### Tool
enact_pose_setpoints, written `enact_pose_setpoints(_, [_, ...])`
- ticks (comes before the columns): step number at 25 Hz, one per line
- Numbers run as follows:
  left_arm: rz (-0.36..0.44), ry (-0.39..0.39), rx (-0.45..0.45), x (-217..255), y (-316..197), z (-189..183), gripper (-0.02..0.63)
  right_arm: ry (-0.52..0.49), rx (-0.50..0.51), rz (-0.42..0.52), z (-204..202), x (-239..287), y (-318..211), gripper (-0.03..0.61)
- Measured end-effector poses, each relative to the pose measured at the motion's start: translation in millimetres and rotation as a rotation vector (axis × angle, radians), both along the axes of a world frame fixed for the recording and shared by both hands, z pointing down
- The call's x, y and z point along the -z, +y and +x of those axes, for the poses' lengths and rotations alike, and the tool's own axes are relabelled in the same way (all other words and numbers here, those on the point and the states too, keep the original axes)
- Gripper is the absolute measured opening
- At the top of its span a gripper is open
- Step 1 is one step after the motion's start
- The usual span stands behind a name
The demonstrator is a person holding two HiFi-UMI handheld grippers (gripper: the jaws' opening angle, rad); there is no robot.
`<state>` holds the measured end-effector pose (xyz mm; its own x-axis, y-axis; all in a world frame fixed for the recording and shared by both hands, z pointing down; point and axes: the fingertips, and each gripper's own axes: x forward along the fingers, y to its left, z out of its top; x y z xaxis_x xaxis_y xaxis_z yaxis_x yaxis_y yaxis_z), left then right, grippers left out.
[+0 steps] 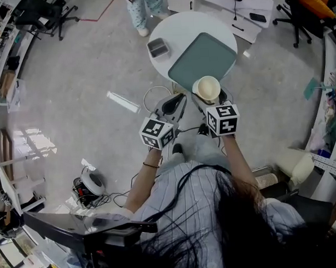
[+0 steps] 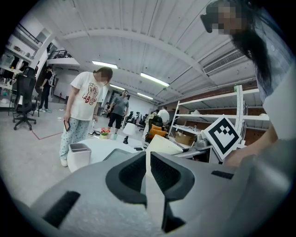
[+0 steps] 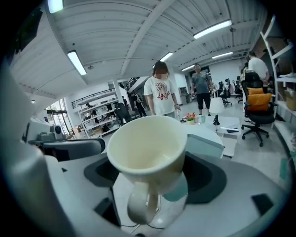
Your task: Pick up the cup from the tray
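Our right gripper [image 1: 210, 101] has its fingers closed on the cup [image 1: 208, 88], one dark pad [image 3: 206, 178] pressing each side of the lower body. The cream bowl flares up and out past the fingertips with its open mouth turned upward. The handle [image 3: 141, 208] hangs between the fingers on the side nearest the gripper's body. The cup looks empty and touches nothing but the pads. It is held clear of the teal tray [image 1: 204, 58], which lies beyond the fingertips on the round white table [image 1: 171, 28]. Our left gripper [image 1: 172, 104] sits just beside the right one, to the left of the cup and apart from it. Its fingers are pressed together with nothing between them. Past those closed fingertips a small grey box [image 1: 157, 48] stands on the table, left of the tray.
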<state>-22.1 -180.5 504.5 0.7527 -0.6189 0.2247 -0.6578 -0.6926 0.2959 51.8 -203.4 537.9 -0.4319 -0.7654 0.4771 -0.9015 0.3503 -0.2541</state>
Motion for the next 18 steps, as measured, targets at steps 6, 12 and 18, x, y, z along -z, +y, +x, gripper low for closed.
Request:
enact_pose_setpoints(6, [0.005,0.013,-0.052,4,35,-26,0.032,0.002,-0.051,0.001,-24,5,39,0.403])
enact_pose_setpoints(12, [0.024,0.014,-0.086,6,64,-55,0.032,0.004,-0.097,0.013,-46,7,76,0.403])
enact_pose_setpoints(18, [0.05,0.031,-0.109,14,87,-67,0.032,-0.003,-0.108,0.021,-63,15,110,0.403])
